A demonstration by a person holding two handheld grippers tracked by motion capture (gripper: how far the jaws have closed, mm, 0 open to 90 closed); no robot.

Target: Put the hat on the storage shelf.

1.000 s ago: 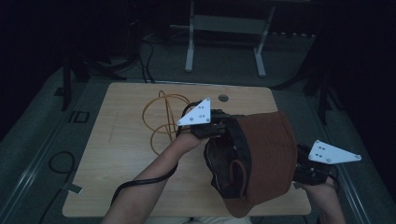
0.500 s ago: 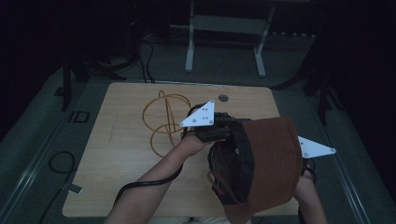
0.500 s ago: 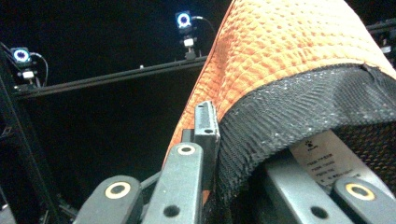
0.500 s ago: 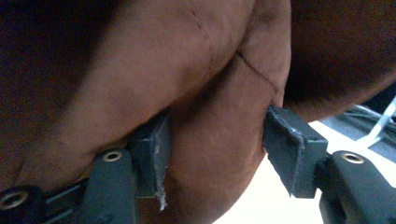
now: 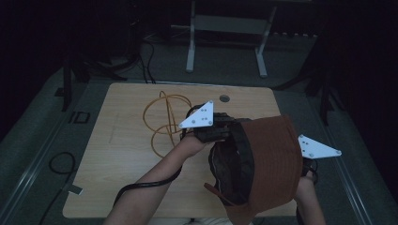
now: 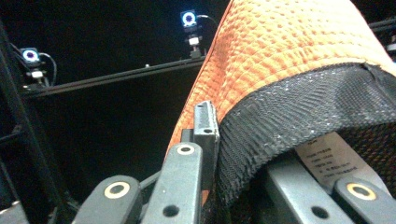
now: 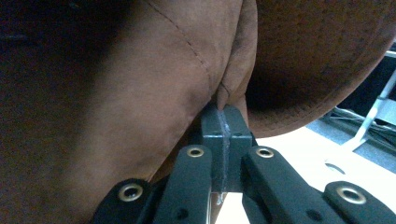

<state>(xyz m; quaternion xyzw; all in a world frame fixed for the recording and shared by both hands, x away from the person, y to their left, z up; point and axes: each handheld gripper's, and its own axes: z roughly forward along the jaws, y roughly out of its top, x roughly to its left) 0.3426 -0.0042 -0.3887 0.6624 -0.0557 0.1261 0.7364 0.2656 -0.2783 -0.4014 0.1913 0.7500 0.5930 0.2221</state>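
A brown hat [image 5: 272, 159] with a black mesh lining [image 6: 299, 116] hangs above the wooden table [image 5: 122, 154], opening turned to the left. My left gripper [image 5: 224, 132] sits at the hat's left rim, shut on it: one jaw presses the outside of the rim and the other lies under the mesh lining. In the left gripper view the hat [image 6: 289, 42] looks orange. My right gripper [image 5: 304, 165] is at the hat's right side, mostly behind the brim. In the right gripper view it [image 7: 224, 122] is shut on a pinched fold of the hat [image 7: 154, 79].
A loose orange cable [image 5: 162, 117] lies looped on the table just left of the left gripper. A round grommet [image 5: 225, 98] sits near the table's far edge. Metal stand legs [image 5: 190, 42] and black cables lie on the floor beyond.
My right gripper has moved left, in under the hat's brim. The hat has shifted slightly right and spread wider. The left gripper has barely moved.
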